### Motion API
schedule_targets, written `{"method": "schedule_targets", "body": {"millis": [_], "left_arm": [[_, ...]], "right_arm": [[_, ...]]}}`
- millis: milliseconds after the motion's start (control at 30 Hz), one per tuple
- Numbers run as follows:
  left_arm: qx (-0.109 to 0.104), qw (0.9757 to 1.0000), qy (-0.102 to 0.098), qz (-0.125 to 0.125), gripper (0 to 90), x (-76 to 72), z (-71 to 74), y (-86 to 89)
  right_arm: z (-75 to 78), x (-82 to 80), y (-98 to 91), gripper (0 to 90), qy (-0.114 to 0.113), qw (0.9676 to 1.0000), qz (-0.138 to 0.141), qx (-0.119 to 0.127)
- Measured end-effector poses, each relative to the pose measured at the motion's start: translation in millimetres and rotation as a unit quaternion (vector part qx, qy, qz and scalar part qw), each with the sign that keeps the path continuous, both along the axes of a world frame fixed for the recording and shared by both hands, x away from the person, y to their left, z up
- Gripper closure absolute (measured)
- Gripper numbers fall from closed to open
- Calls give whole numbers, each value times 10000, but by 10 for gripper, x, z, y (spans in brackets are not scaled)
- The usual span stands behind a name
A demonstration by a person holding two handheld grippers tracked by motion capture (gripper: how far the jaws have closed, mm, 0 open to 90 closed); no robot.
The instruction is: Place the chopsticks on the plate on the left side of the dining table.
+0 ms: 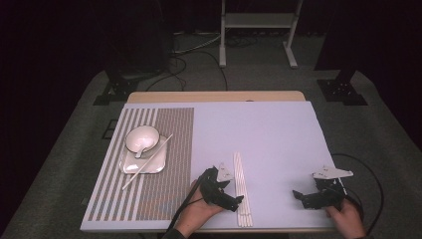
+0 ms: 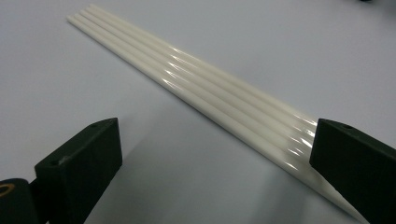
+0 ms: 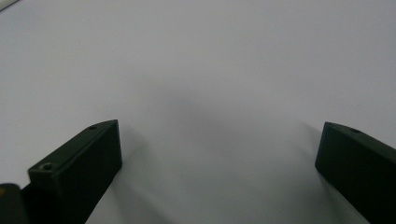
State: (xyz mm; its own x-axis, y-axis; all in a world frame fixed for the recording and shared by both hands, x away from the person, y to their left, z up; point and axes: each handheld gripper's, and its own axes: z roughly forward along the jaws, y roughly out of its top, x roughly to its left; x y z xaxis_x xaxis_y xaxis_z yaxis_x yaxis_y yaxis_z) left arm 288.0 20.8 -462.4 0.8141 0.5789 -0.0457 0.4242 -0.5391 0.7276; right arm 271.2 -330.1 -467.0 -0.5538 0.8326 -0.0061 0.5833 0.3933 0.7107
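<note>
Several white chopsticks (image 1: 242, 189) lie side by side in a tight row on the pale table, near the front middle. In the left gripper view the chopsticks (image 2: 205, 81) run from upper left to lower right, their near ends passing by the right-hand jaw. My left gripper (image 1: 238, 203) (image 2: 215, 158) is open, low over the table, its tips at the row's near end. My right gripper (image 1: 298, 198) (image 3: 219, 154) is open above bare table at the front right, holding nothing.
A striped placemat (image 1: 174, 149) covers the table's left part. On it sits a square plate (image 1: 155, 163) with a white bowl (image 1: 142, 137) holding a spoon (image 1: 141, 151). One chopstick (image 1: 130, 181) lies slantwise across the plate. Cables trail off the right edge.
</note>
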Motion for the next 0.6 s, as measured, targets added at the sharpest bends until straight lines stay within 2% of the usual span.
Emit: {"method": "schedule_targets", "body": {"millis": [600], "left_arm": [[57, 10000, 7, 22, 10, -25, -7, 63]], "right_arm": [[0, 0, 0, 0, -1, 10000, -1, 2]]}}
